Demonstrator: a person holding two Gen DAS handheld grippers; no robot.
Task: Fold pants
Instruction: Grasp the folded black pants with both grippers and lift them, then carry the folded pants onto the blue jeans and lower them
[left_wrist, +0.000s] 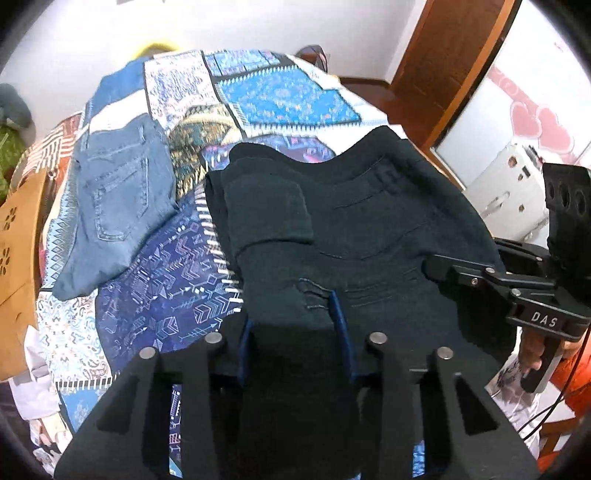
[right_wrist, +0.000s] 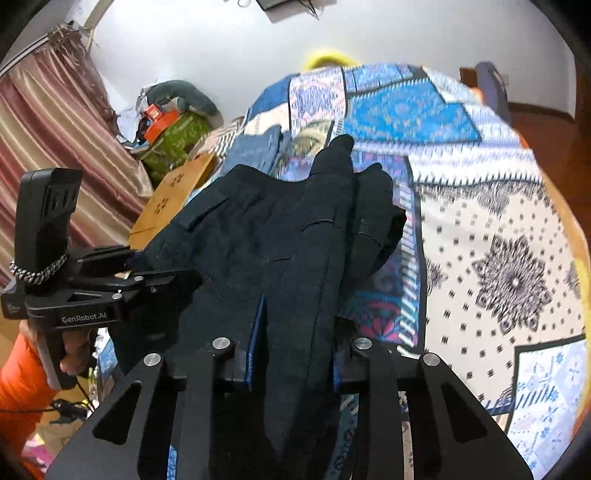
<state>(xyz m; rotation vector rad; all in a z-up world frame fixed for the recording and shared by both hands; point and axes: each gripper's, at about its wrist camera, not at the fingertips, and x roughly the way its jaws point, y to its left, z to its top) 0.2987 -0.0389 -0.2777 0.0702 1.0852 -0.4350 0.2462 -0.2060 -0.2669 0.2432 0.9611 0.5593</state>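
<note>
Dark, nearly black pants (left_wrist: 369, 221) are lifted off a bed. In the left wrist view my left gripper (left_wrist: 291, 325) is shut on a bunched edge of them, with the cloth pinched between its blue pads. At the right of that view my right gripper (left_wrist: 437, 266) bites the same garment's edge, held by a hand in an orange sleeve. In the right wrist view the pants (right_wrist: 280, 229) hang forward from my right gripper (right_wrist: 297, 332), which is shut on a thick fold. My left gripper (right_wrist: 181, 278) grips the cloth at the left.
A blue patchwork quilt (left_wrist: 280, 96) covers the bed. Folded blue jeans (left_wrist: 118, 206) lie on it to the left of the black pants. A brown paper bag (left_wrist: 18, 258) and a cluttered pile (right_wrist: 170, 125) stand beside the bed; a wooden door frame (left_wrist: 450, 66) is at the right.
</note>
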